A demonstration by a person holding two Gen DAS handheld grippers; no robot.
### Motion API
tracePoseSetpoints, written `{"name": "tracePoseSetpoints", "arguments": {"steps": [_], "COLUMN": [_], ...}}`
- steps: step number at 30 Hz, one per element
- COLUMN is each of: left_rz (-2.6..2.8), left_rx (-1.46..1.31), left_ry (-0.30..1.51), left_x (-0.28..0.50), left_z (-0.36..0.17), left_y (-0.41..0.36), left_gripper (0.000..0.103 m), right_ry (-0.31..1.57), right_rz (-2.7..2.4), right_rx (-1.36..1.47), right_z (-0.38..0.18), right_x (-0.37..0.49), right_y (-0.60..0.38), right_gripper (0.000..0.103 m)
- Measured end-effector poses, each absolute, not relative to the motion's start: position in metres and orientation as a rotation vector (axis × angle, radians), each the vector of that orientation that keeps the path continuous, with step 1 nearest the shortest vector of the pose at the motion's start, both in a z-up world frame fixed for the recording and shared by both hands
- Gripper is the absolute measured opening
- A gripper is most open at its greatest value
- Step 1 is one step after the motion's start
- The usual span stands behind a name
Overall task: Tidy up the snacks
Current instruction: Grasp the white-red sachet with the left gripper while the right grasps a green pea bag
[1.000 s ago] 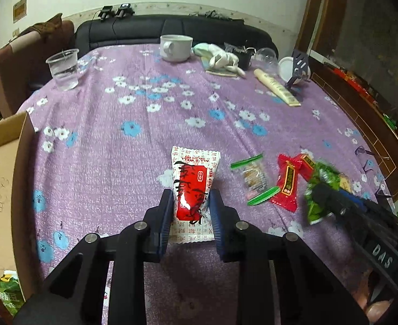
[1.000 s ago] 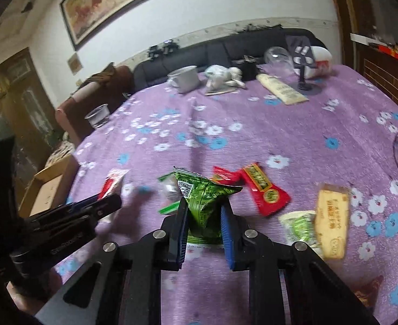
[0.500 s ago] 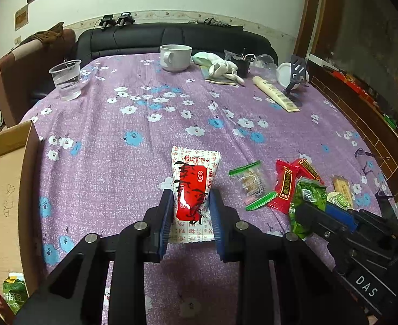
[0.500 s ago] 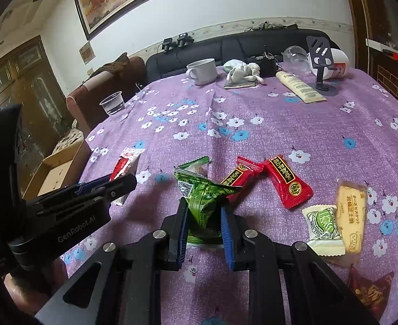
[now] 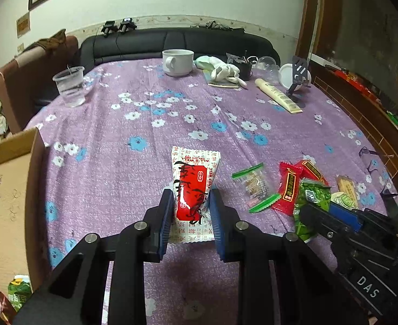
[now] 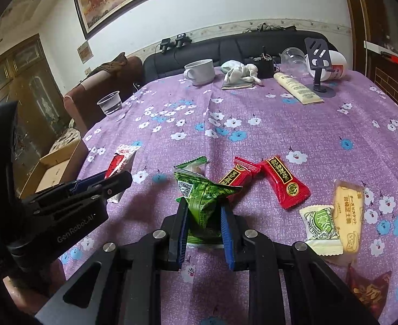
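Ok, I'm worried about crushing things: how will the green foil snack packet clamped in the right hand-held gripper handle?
The green foil snack packet is probably soft: it creases between the right hand-held gripper. Likely light, since a pinch holds it. The glossy wrapper may slip.

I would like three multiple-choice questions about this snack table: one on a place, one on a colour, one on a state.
1. Where does the clear plastic cup stand?
A. far left table edge
B. beside the red packets
C. inside the box

2. What colour is the packet in the right gripper?
A. yellow
B. green
C. white

3. How is the left gripper?
A. open, empty
B. out of view
C. shut on a red-and-white packet

Key: A, it stands far from the snacks; B, green foil packet sits between the jaws; C, the jaws pinch it.
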State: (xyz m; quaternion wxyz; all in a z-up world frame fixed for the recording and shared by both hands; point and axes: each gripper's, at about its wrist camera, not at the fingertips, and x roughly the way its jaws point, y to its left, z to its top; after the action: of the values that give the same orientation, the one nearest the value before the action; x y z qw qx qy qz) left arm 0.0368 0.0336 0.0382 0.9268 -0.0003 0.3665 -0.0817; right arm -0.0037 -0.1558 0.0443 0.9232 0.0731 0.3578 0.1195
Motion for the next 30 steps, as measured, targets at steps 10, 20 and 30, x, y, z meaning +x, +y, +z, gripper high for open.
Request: {"name": "tracePoseSetpoints", "arguments": {"steps": [10,20,30], "left_rz": [-0.143,-0.122,-0.119], "left_rx": [0.036,0.062,0.070], "left_ry": [0.693,0.634,0.604], "left_x": [0.031,0.025,0.024], "left_z": [0.046,0.053,0.056], "left_y": [0.032,0.030,0.027], "left_gripper": [0.024,0.024,0.024], "right_ry": [0.708,0.675,0.707], "right_rz": [0.252,0.259,0.261], "right_rx": [0.145,0.148,0.205], "right_z": [0.048,0.051,0.041], "right_x": [-0.007,-0.011,-0.007], "right_y": [-0.153,-0.154,-0.169], "right_gripper": [0.022,0.022,0.022]}}
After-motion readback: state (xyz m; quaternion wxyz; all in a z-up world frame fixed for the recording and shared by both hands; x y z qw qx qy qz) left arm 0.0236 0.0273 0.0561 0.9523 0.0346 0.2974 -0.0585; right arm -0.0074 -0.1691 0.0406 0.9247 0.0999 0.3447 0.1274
